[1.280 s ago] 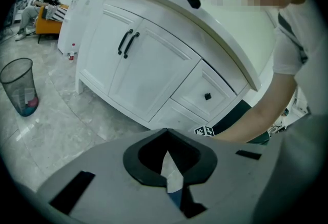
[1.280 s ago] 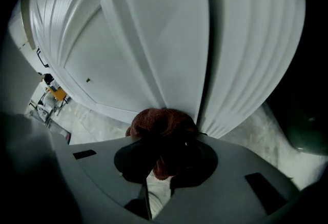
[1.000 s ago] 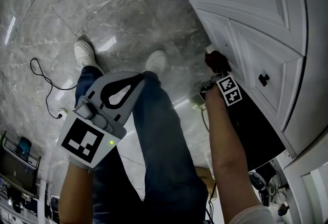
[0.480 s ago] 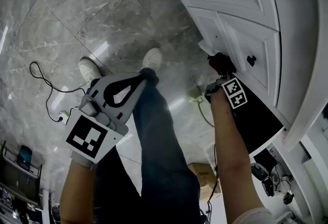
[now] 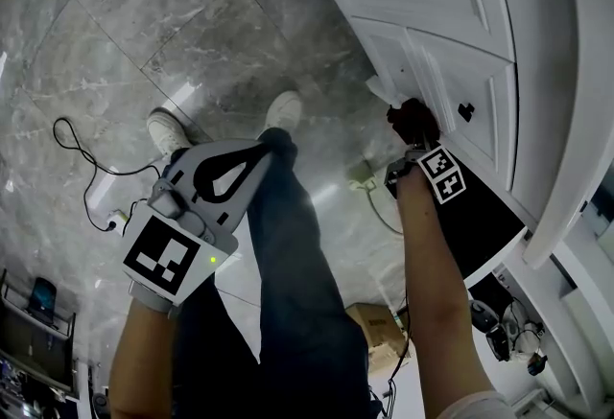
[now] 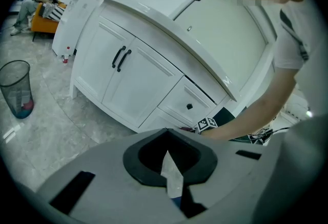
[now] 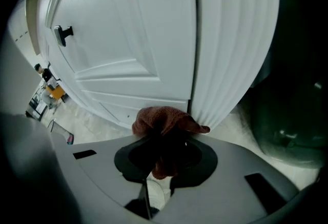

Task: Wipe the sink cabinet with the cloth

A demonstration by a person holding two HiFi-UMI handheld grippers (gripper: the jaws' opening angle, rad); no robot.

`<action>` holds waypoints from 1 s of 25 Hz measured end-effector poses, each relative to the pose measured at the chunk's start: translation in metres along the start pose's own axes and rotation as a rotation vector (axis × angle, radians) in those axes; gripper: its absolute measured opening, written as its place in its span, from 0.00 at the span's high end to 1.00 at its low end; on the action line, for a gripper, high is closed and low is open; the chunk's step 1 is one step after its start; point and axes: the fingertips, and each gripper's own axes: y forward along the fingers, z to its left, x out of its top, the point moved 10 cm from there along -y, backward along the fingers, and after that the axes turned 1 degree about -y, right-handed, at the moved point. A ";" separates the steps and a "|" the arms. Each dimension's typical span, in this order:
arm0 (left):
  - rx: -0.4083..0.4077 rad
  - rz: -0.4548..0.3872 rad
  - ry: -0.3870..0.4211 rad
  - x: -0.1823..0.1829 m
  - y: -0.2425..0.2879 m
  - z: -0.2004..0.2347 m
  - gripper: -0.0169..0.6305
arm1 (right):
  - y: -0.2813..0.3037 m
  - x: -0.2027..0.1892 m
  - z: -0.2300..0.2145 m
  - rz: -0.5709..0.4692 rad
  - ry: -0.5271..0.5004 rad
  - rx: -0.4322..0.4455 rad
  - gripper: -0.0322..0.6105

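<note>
Against white sink cabinet (image 7: 128, 38), right gripper (image 7: 163, 156) holds cloth (image 7: 164, 121).

- I read the floor (image 5: 192, 34) as polished grey tile with a marble pattern and pale veins. Bright glare streaks lie on it.
- A black cable (image 5: 82, 153) loops over the tiles to a small white plug (image 5: 113, 213).
- A dark mesh bin (image 6: 18, 89) stands alone on the floor.
- An orange seat (image 6: 43, 22) is at the far end of the room.
- A cardboard box (image 5: 372, 321) lies on the floor.
</note>
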 end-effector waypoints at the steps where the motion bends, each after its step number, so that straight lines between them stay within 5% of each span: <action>1: 0.001 -0.001 -0.002 0.000 0.000 0.002 0.96 | 0.001 -0.002 0.004 0.005 -0.010 0.015 0.84; 5: 0.006 -0.007 -0.016 -0.002 -0.002 0.009 0.96 | 0.006 -0.007 0.026 -0.001 -0.032 0.060 0.84; 15: 0.026 -0.006 -0.076 -0.004 -0.004 0.027 0.96 | 0.027 0.004 0.037 -0.104 0.047 0.015 0.84; 25: 0.044 -0.040 -0.110 0.007 -0.018 0.045 0.96 | 0.038 0.013 0.086 -0.104 -0.030 0.070 0.84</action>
